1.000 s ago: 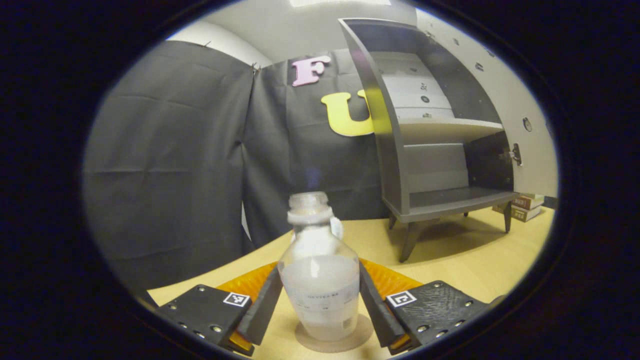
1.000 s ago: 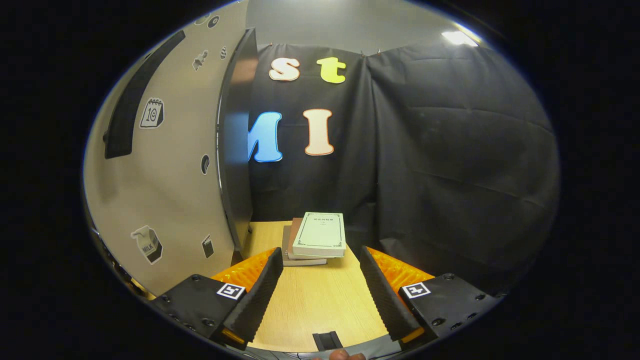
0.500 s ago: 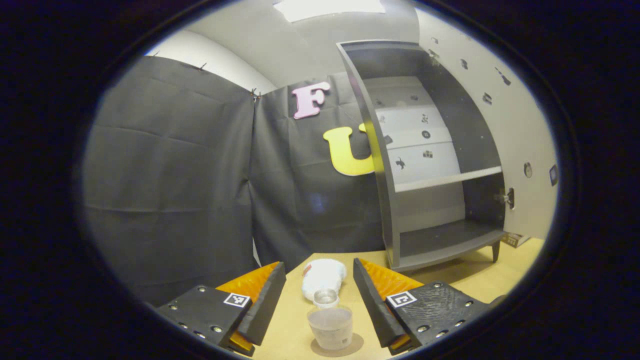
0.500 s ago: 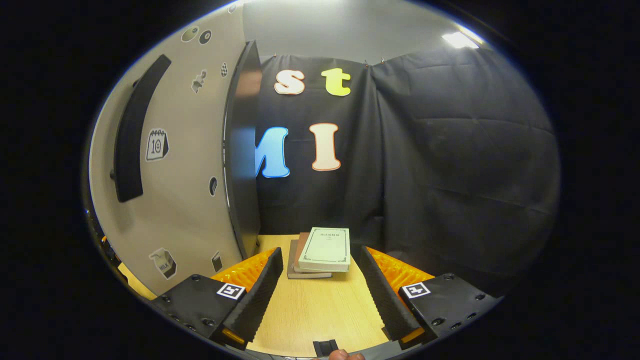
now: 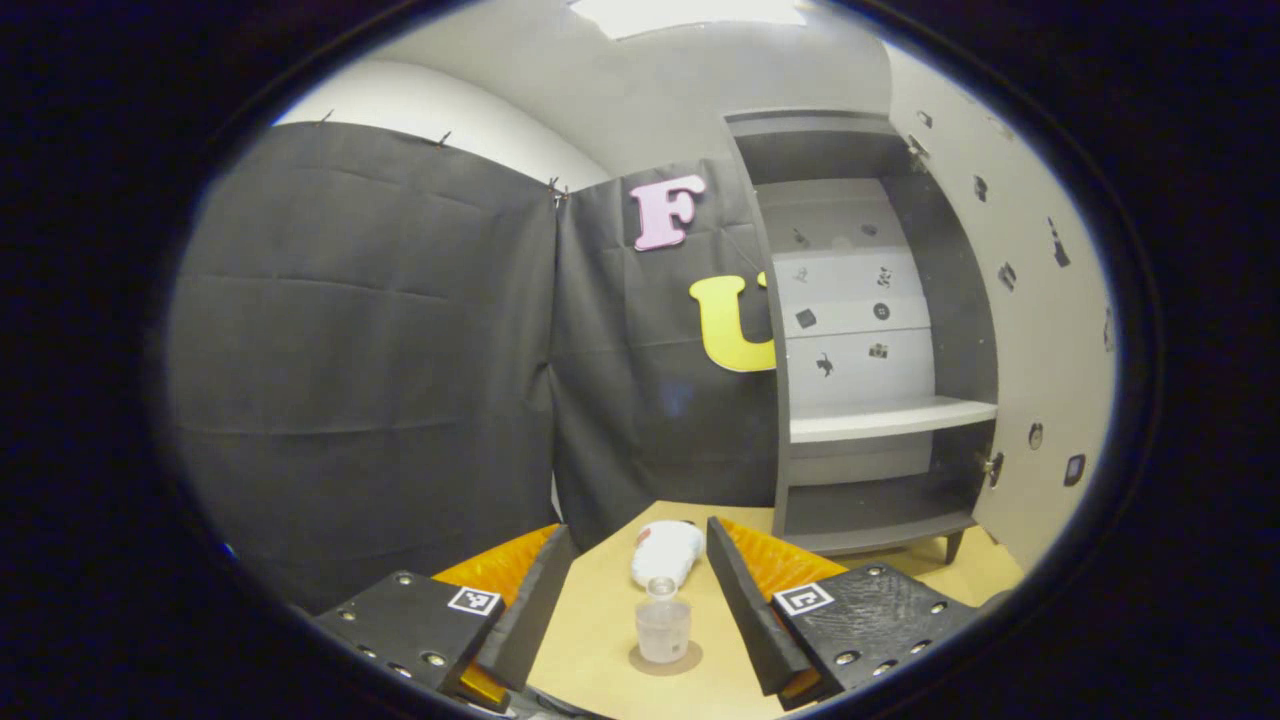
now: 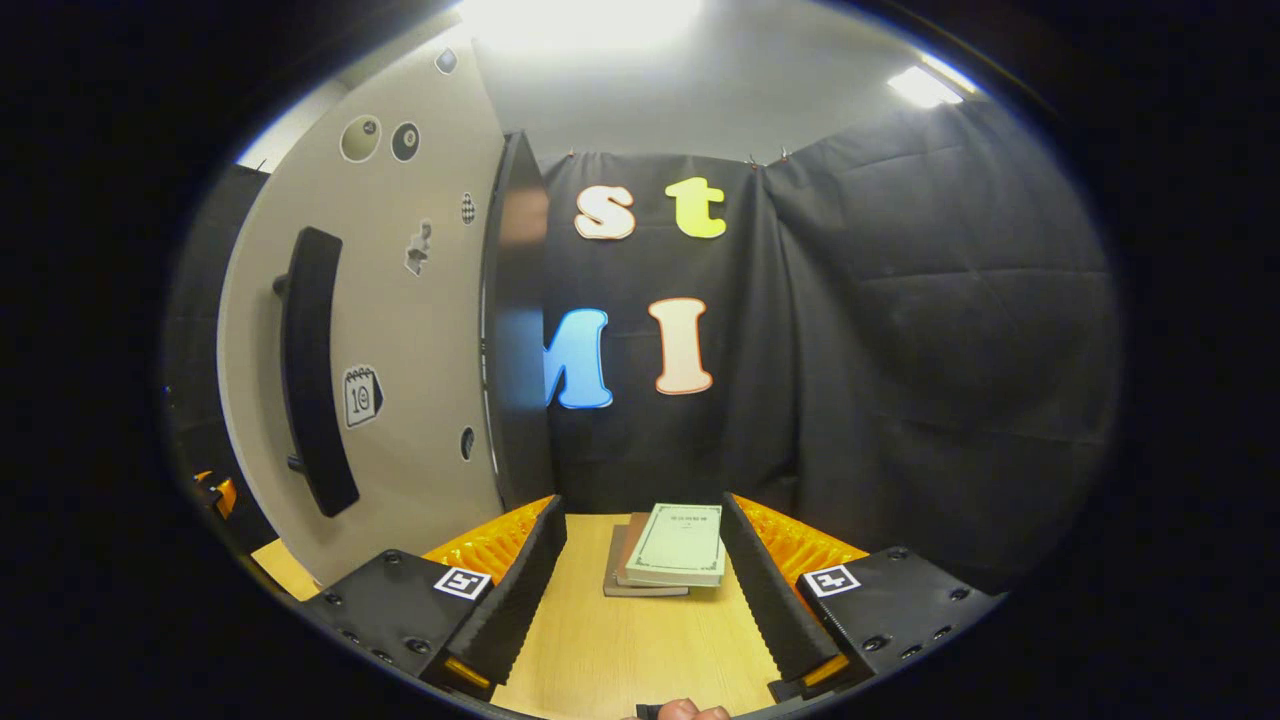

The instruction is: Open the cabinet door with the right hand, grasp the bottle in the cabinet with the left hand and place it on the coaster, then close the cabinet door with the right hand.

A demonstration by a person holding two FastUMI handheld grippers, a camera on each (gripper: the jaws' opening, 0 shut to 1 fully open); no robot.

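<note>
A calendar sticker [image 6: 362, 396] at the left of the right gripper view, on the cabinet door [image 6: 400, 330], read "10". The top book's cover [image 6: 679, 544] at lower centre carried a title line too small to read. Square marker tags sat on both gripper bodies, and small stickers on the cabinet's back panel [image 5: 850, 300] held no legible text.

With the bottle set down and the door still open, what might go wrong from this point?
1. The cabinet door stands wide open. The right gripper is open and apart from the handle, so a push on the panel edge might slip or slam it.
2. The bottle stands on the coaster between the left gripper's spread fingers; a sideways move may tip it.
3. A stack of books lies ahead of the right gripper.
</note>
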